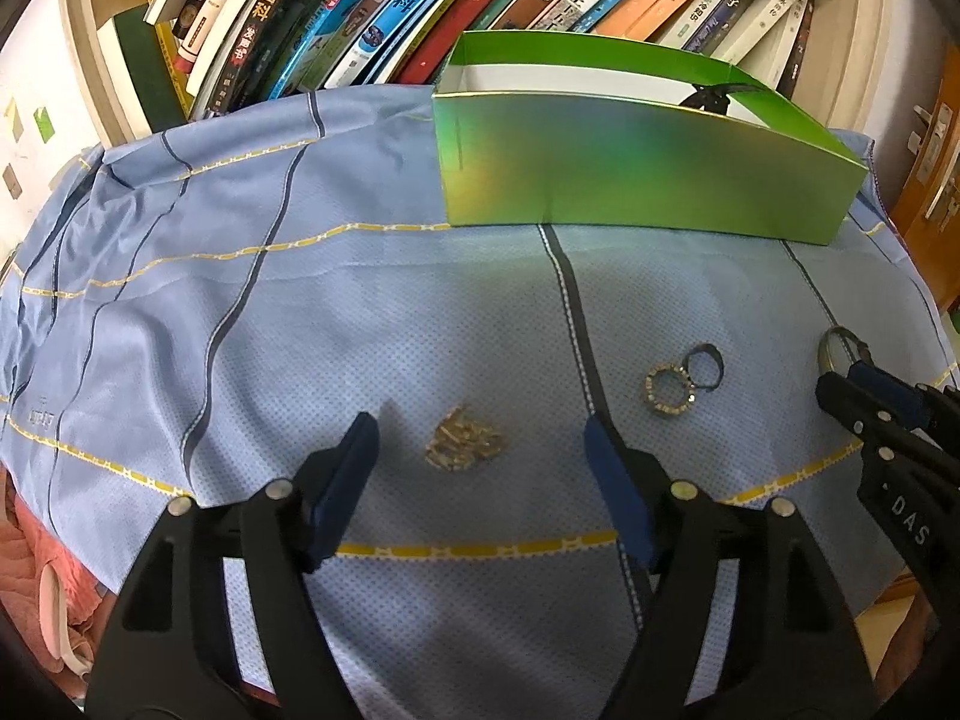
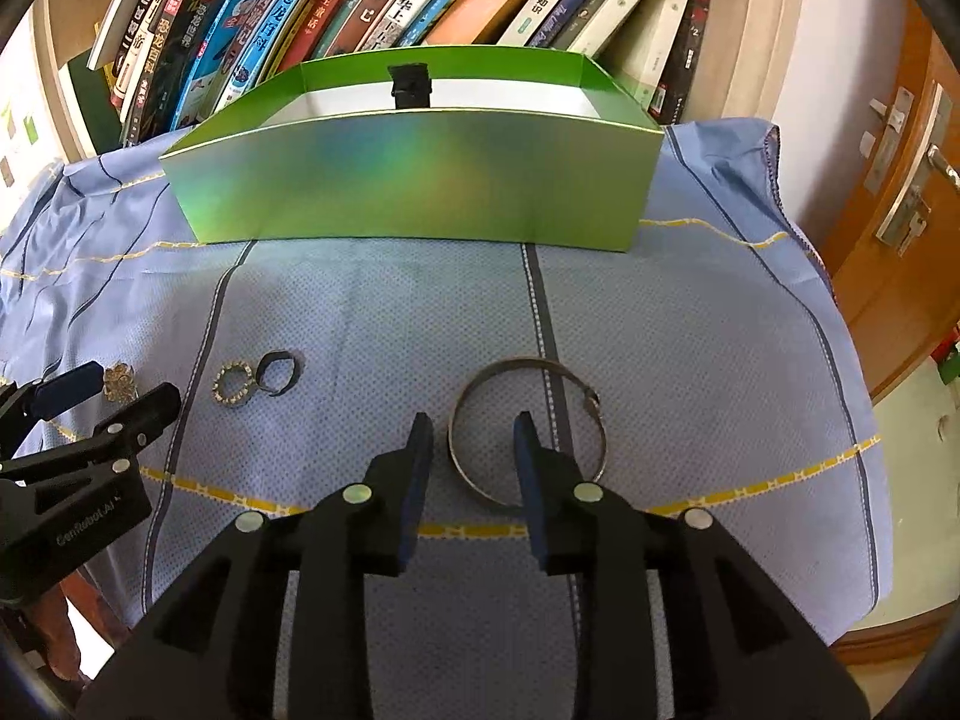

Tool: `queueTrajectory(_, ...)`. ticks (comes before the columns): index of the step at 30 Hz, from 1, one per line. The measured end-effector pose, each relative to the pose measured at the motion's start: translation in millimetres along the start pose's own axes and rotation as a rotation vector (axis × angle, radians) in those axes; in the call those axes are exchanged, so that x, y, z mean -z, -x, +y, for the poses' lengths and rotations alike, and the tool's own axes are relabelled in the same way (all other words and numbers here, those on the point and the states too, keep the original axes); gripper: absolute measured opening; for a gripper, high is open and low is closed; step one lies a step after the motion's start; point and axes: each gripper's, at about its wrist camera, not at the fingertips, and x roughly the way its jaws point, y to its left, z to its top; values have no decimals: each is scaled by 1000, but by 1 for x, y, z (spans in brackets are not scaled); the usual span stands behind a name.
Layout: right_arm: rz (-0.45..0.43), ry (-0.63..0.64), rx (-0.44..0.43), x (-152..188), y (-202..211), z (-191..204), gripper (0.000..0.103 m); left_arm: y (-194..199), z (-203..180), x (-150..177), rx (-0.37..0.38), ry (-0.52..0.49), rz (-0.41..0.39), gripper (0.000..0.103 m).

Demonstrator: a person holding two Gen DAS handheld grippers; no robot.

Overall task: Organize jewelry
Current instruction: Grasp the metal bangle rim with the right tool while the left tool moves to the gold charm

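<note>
A gold clover-shaped piece [image 1: 465, 447] lies on the blue cloth between the wide-apart fingers of my left gripper [image 1: 477, 426], untouched. To its right lie a studded ring [image 1: 651, 390] and a dark ring [image 1: 719, 369], side by side. In the right wrist view my right gripper [image 2: 474, 420] stands partly open over the left rim of a thin metal bangle [image 2: 528, 363]; the pads do not press on it. The shiny green box [image 2: 420, 174] stands open-topped at the back, with a black item [image 2: 410, 87] inside. The left gripper [image 2: 120, 387] shows at that view's left edge.
A row of leaning books [image 1: 390, 6] fills the shelf right behind the box. The blue cloth [image 2: 690, 330] drops off at the right, near a wooden door [image 2: 900, 192] with a metal handle. Pink fabric [image 1: 36, 546] shows at the lower left.
</note>
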Motion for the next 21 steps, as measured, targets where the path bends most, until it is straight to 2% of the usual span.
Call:
queueTrajectory(6, -5, -5, -1, 0, 0, -1, 35, 1, 0, 0, 8, 2, -5, 70)
queueTrajectory(9, -6, -6, -2, 0, 0, -1, 35, 1, -1, 0, 18, -3, -8, 64)
queueTrajectory(13, -8, -10, -10, 0, 1, 0, 33, 3, -5, 0, 37, -14, -15, 50)
queueTrajectory(15, -9, -5, -19, 0, 3, 2, 23, 4, -7, 0, 42, -15, -18, 40)
queueTrajectory(18, -9, 0, -29, 0, 4, 3, 13, 5, -10, 0, 49, -26, -20, 27)
queueTrajectory(21, -9, 1, -37, -1, 4, 3, 8, 6, -13, 1, 51, -41, -22, 17)
